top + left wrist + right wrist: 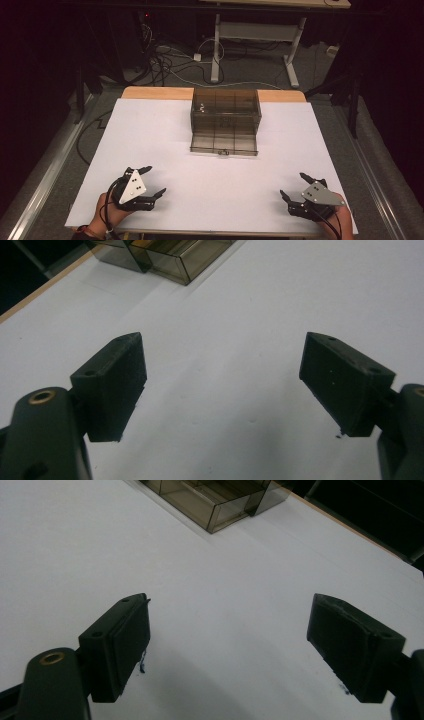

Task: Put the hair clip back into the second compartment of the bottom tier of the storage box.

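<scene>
A smoky, see-through plastic box [225, 115] with inner dividers sits at the far middle of the white sheet [210, 165] that covers the table, its front drawer [224, 143] pulled out toward the person; a small latch or handle shows at the drawer's front edge, too small to make out clearly. Something pale lies in a rear-left compartment, but what it is cannot be told. In the left gripper view only a corner of the box [165, 257] enters at the top, cut off by the frame edge, and in the right gripper view the box [210, 500] is likewise clipped at the top. The left gripper [152, 182] rests low at the near left of the sheet, well apart from the box, its jaws spread wide with nothing between them; in its own view, the left gripper [222, 385] shows bare white sheet in the gap. The right gripper [296, 187] sits at the near right, equally far from the box, jaws also released and empty, as its own view of the right gripper [230, 647] confirms. The hands are partly cut by the bottom edge of the high view. A strip of wooden table edge [155, 93] shows beyond the sheet, and past it the dim floor carries tangled cables [165, 60] and the legs of another table [216, 50].
</scene>
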